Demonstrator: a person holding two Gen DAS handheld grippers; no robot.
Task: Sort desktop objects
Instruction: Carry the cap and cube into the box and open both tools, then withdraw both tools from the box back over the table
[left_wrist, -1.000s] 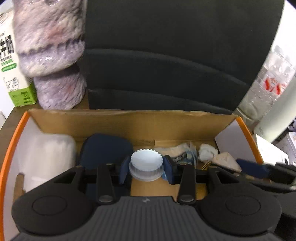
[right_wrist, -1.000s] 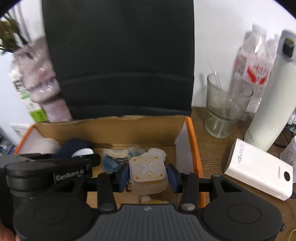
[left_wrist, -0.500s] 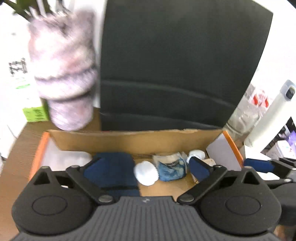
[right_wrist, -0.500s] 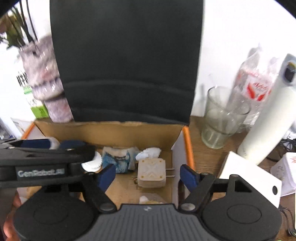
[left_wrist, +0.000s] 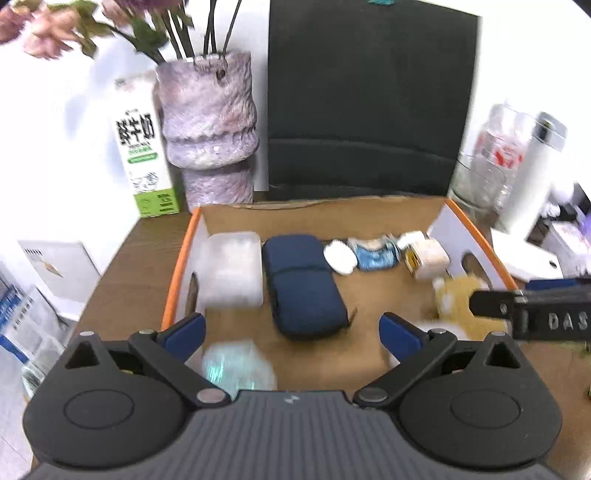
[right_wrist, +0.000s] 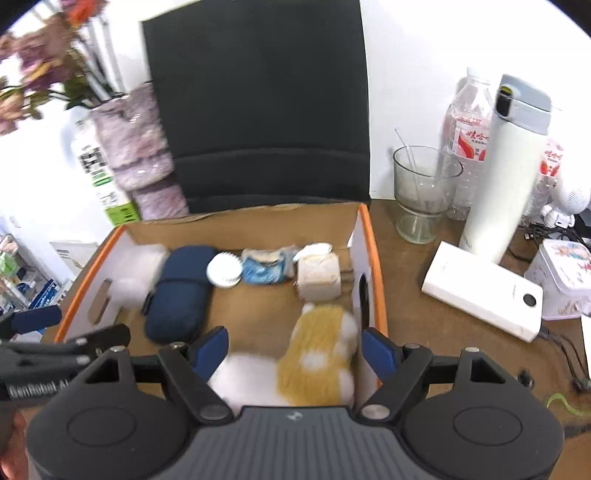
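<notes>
1. Plainly, the box (right_wrist: 373, 258) served as the sorting bin: its orange-edged walls kept small loose items together on the desk (right_wrist: 424, 295).
2. Along its far wall sat a row: a clear case (left_wrist: 231, 266), a blue pouch (left_wrist: 303, 280), a white cap (left_wrist: 340, 256), a blue-and-white wad (left_wrist: 375, 253) and a beige plug (left_wrist: 428, 258), each beside or touching the next, probably to save floor space.
3. Nearer lay a yellow-and-white soft thing (right_wrist: 317, 354) against the right wall, too blurred to name.
4. The left gripper (left_wrist: 291, 328) stood wide above the box with nothing between its pads; the cap lay well ahead of it.
5. The right gripper (right_wrist: 293, 345) was also spread and empty, its jaws just easing wider; the plug lay beyond it on the box floor.
6. Outside, a glass (right_wrist: 421, 192), bottle (right_wrist: 467, 136), flask (right_wrist: 506, 166), power bank (right_wrist: 480, 291) and tin (right_wrist: 565, 280) stood on the desk, judged next candidates for sorting.
</notes>
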